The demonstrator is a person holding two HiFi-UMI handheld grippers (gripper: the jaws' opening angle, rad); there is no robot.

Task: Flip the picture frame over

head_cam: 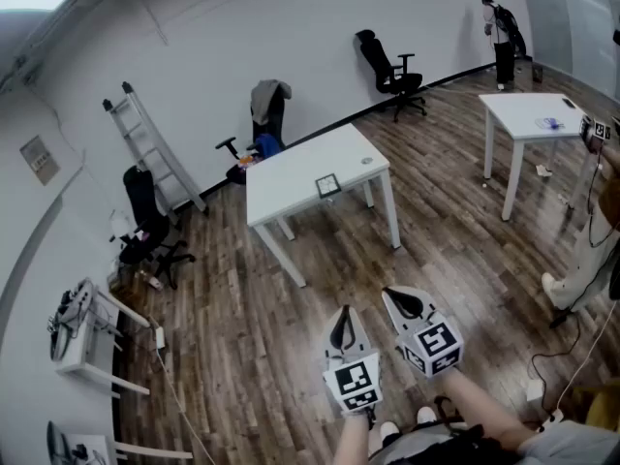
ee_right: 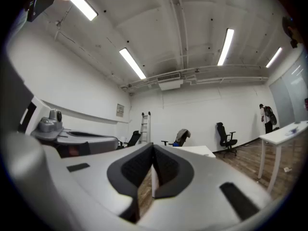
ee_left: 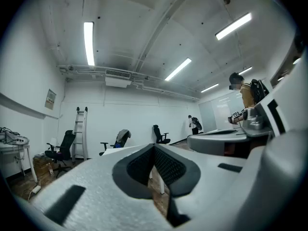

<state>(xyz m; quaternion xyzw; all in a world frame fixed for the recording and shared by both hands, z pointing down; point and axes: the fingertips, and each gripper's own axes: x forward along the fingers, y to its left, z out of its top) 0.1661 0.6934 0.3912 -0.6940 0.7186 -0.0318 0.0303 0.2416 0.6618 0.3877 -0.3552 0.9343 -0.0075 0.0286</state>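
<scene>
White desk [head_cam: 291,177] ahead, picture frame [head_cam: 328,185] near its front edge; left gripper [head_cam: 343,314] and right gripper [head_cam: 392,296] well short, jaws pressed together, empty. Likely risk: shoving frame off edge unless opened.

A white table [head_cam: 291,177] bears a picture frame [head_cam: 328,186].

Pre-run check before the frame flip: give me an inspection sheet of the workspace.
Surface: white table, mostly bare.
Job's things: picture frame on the table, near its front edge.
Clutter: one small round item on the table.
Grippers: left gripper and right gripper both shut, empty, short of the table.
Cables: cable on the floor at right.
Surroundings: ladder, office chair, second table, person at the back.
</scene>
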